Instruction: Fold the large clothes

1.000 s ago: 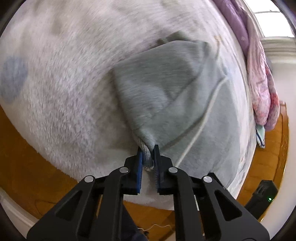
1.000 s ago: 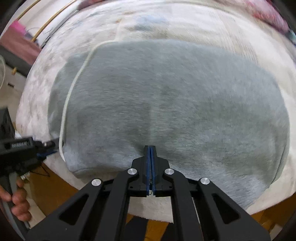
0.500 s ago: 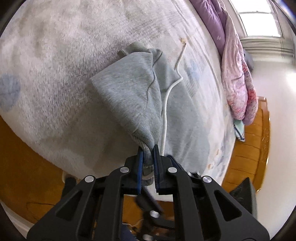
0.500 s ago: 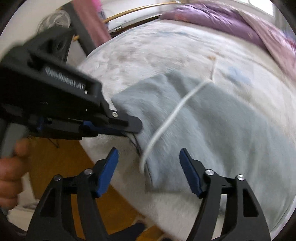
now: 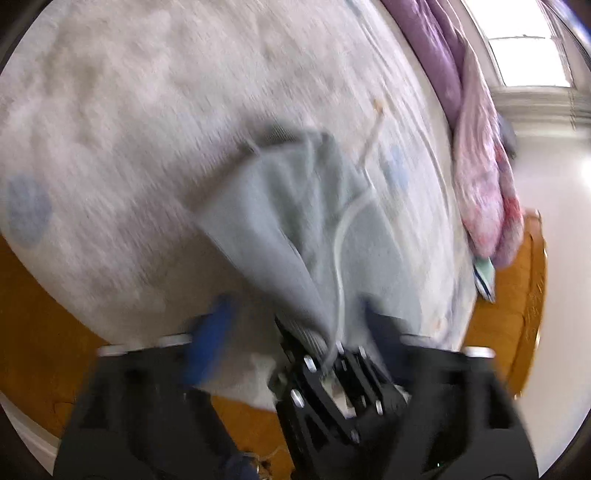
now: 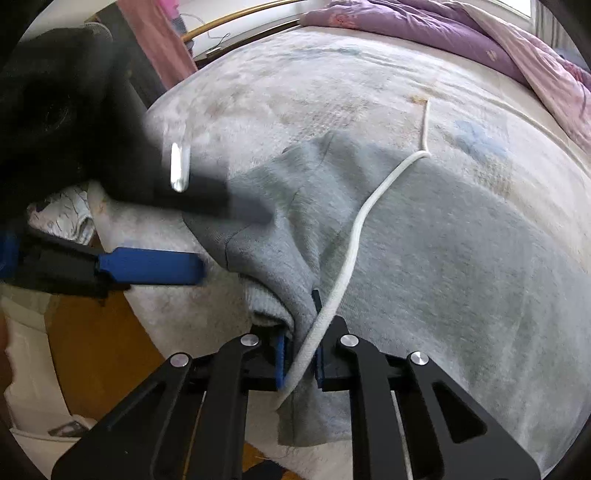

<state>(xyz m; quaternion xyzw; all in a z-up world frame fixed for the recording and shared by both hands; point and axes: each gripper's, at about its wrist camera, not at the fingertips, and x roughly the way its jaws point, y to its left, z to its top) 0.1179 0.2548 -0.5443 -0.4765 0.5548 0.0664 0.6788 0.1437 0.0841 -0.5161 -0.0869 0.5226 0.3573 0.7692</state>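
Two tools show in the right wrist view. At far left we see the left tool (image 6: 207,240), blurred, its blue pad (image 6: 147,266) and upper dark finger well apart, with the bunched edge of the grey garment (image 6: 424,266) just beside them and not gripped. Lower centre, the right tool (image 6: 299,354) is clamped on a gathered corner of that garment together with its white drawstring (image 6: 354,236), which runs from between the pads up and right to a frayed end on the bed (image 6: 295,81). The garment spreads from centre to right of the frame, lying flat on the pale fleece bed cover. At upper right, a purple quilt (image 6: 443,29) is heaped along the far side of the bed.

In the left wrist view, heavily motion-blurred, we note wooden floor (image 5: 44,325) at lower left, then the left tool's (image 5: 295,325) fingers spread wide at the bottom. Between them the right tool (image 5: 328,354) pinches the garment (image 5: 295,221), which rises in a ridge toward frame centre. The quilt (image 5: 480,177) hangs at right, below a bright window (image 5: 528,59).
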